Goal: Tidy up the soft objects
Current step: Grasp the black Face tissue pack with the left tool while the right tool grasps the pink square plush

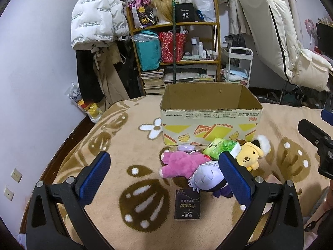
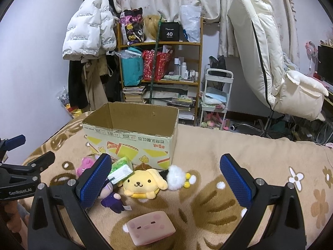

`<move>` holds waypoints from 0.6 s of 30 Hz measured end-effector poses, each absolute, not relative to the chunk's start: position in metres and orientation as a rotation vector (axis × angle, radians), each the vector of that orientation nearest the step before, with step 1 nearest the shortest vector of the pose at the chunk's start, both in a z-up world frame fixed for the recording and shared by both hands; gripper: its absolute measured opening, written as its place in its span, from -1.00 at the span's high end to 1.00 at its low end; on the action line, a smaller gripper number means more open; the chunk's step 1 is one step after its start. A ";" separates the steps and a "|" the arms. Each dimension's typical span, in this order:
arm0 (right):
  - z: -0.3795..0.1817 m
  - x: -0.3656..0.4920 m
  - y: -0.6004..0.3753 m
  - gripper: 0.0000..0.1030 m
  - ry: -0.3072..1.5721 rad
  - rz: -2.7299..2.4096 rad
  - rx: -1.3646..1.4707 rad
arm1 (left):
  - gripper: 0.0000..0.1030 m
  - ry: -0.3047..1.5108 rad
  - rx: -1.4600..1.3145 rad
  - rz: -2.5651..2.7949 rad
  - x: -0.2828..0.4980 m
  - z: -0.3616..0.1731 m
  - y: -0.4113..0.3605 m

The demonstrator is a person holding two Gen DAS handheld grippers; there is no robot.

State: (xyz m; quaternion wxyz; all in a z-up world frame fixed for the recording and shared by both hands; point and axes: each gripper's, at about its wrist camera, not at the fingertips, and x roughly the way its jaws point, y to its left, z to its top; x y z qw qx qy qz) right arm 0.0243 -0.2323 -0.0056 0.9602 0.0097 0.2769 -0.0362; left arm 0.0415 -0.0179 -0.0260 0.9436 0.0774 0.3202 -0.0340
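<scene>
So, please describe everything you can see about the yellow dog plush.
The yellow dog plush looks soft and fuzzy, with floppy ears, a small brown cap, dot eyes and a stitched smile. It lies on the blanket just before the open box, facing the right gripper. A green tissue pack rests against its side; neither gripper holds it.

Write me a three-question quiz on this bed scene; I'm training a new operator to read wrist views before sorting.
1. True or false: the cardboard box already holds a plush toy.
2. Which lies nearest the right gripper? A) pink pig-face cushion B) pink plush bear C) green tissue pack
3. Fill in: the black pack marked "Face" lies between the jaws of the ____ gripper.

Key: 1 false, as far as its visible interior shows; 2 A; 3 left.
</scene>
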 end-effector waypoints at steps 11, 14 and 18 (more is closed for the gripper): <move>-0.018 0.041 -0.236 -1.00 0.648 -0.075 0.043 | -0.99 0.733 0.166 -0.101 0.062 -0.045 -0.031; -0.025 0.047 -0.236 -1.00 0.693 -0.067 0.045 | -0.99 0.770 0.167 -0.106 0.067 -0.053 -0.032; -0.036 0.057 -0.234 -1.00 0.762 -0.051 0.043 | -0.99 0.818 0.161 -0.116 0.074 -0.064 -0.035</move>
